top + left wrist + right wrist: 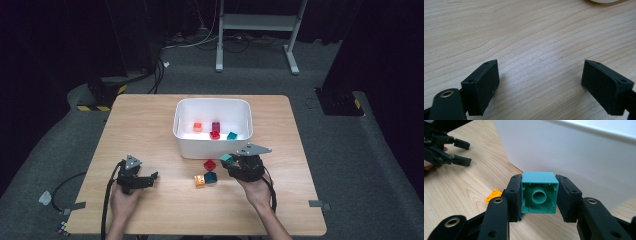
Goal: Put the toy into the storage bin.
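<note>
Right gripper point(539, 196) clamped on a teal building block point(539, 195); left gripper point(540, 87) idle with jaws spread.

The block sits hollow underside toward the gripper's camera, pinched on two opposite faces, held just in front of the white bin's point(212, 145) near wall. On the wooden table point(150, 125) beside it lie a red block point(210, 164), an orange block point(199, 180) and a dark teal block point(211, 177). Four more blocks lie inside the bin. The left gripper rests over bare wood, well apart from them.
</note>
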`<state>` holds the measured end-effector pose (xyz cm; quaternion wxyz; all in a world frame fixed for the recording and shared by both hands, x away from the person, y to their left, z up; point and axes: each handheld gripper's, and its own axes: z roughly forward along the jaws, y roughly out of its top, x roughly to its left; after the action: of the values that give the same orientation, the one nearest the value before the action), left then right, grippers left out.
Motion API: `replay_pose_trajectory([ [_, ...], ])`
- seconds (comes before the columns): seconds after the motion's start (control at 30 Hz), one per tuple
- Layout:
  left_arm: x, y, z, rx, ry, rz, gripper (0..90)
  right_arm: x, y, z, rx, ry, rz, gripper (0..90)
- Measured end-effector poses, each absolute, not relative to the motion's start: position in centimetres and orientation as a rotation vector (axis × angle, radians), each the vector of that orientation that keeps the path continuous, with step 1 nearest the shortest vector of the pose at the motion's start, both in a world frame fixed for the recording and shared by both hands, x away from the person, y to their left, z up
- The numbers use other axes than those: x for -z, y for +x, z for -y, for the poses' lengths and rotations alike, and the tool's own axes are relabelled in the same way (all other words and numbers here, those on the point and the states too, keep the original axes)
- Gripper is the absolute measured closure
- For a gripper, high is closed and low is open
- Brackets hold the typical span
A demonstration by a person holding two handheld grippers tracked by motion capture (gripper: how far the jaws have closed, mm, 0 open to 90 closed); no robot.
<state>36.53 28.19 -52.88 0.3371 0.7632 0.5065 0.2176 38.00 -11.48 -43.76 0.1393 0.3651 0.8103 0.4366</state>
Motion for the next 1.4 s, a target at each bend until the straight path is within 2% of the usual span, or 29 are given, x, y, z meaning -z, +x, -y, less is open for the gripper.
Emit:
replay_pose_trajectory([
  [0.67,52.9,36.5,-28.2,-0.567,1.989,-1.32,14.8,40.1,38.4,12.5,-1.341,1.04,-2.343,58.9],
  [1.4,52.9,36.5,-28.2,-0.567,1.99,-1.32,14.8,36.1,41.1,13.1,-1.45,1.046,-2.308,58.9],
])
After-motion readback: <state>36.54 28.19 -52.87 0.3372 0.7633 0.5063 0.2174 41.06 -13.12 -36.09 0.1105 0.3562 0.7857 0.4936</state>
